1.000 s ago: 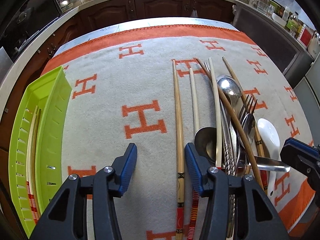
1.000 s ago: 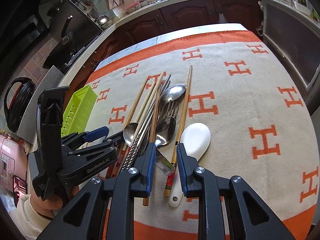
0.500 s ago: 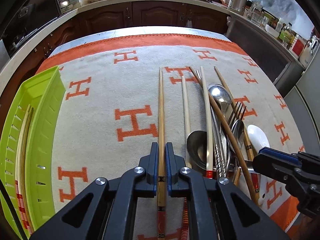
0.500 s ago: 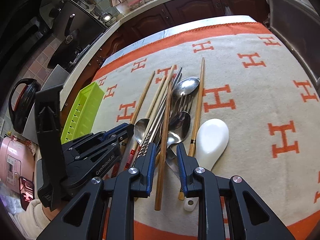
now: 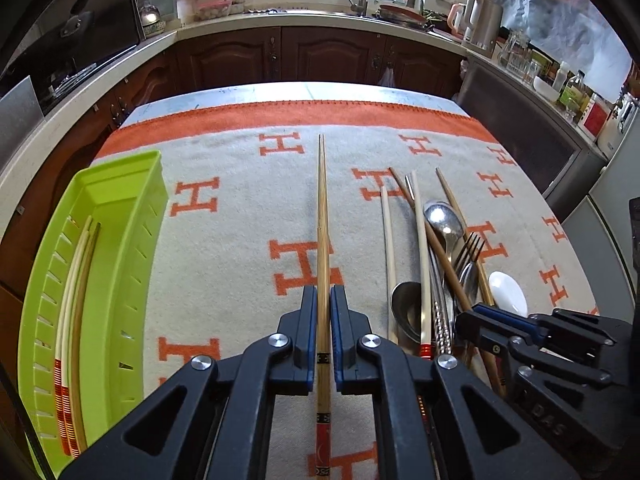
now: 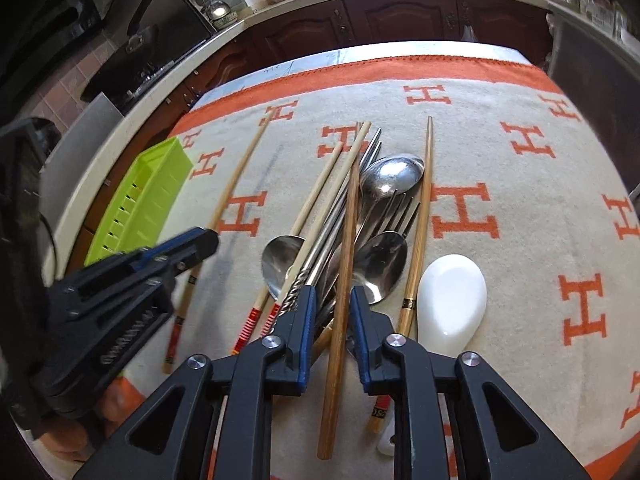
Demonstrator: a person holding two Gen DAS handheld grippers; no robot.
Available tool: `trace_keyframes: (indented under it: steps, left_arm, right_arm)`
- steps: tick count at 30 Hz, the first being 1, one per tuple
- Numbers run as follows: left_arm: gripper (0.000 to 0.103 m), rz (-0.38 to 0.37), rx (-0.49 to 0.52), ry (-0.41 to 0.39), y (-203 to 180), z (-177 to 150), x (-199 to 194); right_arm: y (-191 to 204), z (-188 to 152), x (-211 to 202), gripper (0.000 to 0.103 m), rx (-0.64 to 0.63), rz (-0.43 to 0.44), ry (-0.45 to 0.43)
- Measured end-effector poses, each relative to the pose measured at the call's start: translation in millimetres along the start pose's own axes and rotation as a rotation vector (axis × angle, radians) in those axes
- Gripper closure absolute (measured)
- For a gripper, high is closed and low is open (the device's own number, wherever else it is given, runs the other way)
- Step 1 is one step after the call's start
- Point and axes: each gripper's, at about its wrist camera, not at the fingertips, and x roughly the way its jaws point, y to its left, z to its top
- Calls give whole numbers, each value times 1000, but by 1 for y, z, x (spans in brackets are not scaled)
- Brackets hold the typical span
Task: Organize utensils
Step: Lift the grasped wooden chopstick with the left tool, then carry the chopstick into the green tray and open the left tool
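My left gripper (image 5: pixel 323 300) is shut on a light wooden chopstick (image 5: pixel 322 216) with a red end and holds it pointing away over the blanket. It also shows in the right wrist view (image 6: pixel 236 176). A green slotted tray (image 5: pixel 120 216) at the left holds a few chopsticks (image 5: pixel 74 300). My right gripper (image 6: pixel 333 304) is open, its fingers either side of a dark brown chopstick (image 6: pixel 347 224) that lies on a pile of chopsticks, metal spoons (image 6: pixel 394 174), a fork (image 6: pixel 400 208) and a white ceramic spoon (image 6: pixel 450 296).
An orange and cream blanket (image 5: pixel 240 220) with H marks covers the table. Kitchen counters and dark cabinets (image 5: pixel 320 52) ring the table. The green tray (image 6: pixel 148 196) sits at the table's left edge.
My left gripper closed on the light chopstick and lifted it, shifting left of the pile. My right gripper moved forward over the dark brown chopstick and stayed open.
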Motion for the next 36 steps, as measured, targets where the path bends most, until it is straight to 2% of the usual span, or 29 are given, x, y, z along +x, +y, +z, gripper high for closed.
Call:
trace_keyframes:
  steps: [5, 10, 19, 25, 31, 36]
  left_arm:
    - [99, 3, -19, -27, 6, 2, -14]
    - [99, 16, -38, -48, 15, 3, -31]
    - [99, 83, -44, -108, 41, -1, -85]
    - [99, 160, -50, -117, 71, -7, -112]
    - [99, 222, -97, -89, 113, -13, -118]
    - [98, 216, -161, -24, 147, -19, -103]
  right_arm:
    - [2, -2, -2, 96, -3, -10, -13]
    - [-6, -2, -17, 96, 61, 51, -35]
    - [8, 5, -58, 97, 78, 113, -96]
    - [48, 8, -84, 97, 33, 170, -99]
    - [102, 20, -91, 97, -44, 223, -66]
    - [149, 28, -90, 97, -96, 249, -33]
